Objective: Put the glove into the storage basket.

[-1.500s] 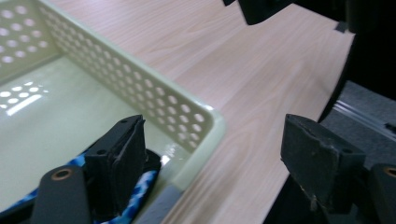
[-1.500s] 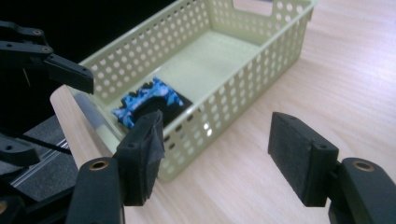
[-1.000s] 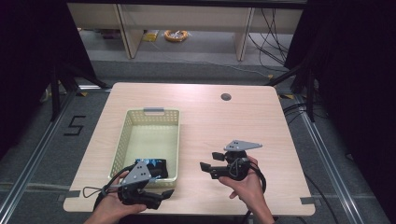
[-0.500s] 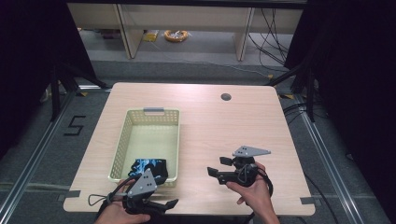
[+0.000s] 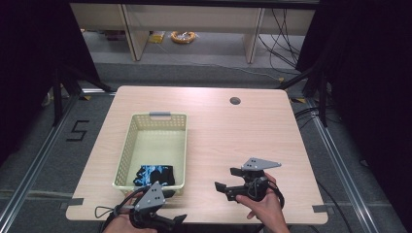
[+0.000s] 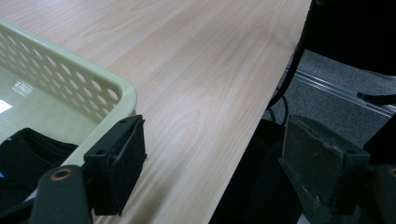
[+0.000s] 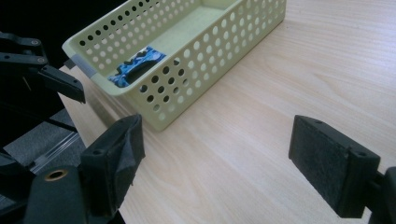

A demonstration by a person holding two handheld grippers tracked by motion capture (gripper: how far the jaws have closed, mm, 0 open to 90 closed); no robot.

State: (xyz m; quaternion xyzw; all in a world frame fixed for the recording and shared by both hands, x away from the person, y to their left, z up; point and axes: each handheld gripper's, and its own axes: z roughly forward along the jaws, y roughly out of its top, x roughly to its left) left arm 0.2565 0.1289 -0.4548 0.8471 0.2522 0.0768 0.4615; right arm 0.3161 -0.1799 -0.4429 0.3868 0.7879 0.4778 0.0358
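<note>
You are holding two tools over the near edge of the worktop point(image 5: 243, 126), one in each hand. Your left tool point(image 5: 175, 221) is hanging at the near left, just in front of the basket's near end, its jaws standing wide with nothing between them. Your right tool point(image 5: 227, 182) is sitting to the right of the basket, well apart from it, pointing left; its jaws have just been opening and are now standing wide, gripping nothing but air over bare wood.

One basket point(image 5: 127, 145) is lying on the left half of the worktop, long side running near to far. One dark bundle point(image 5: 154, 174) with blue patches is lying inside it, in its near end. In the right gripper view the bundle point(image 7: 135, 67) is resting against the perforated wall. One round hole point(image 5: 235, 101) is showing in the far part of the worktop.
</note>
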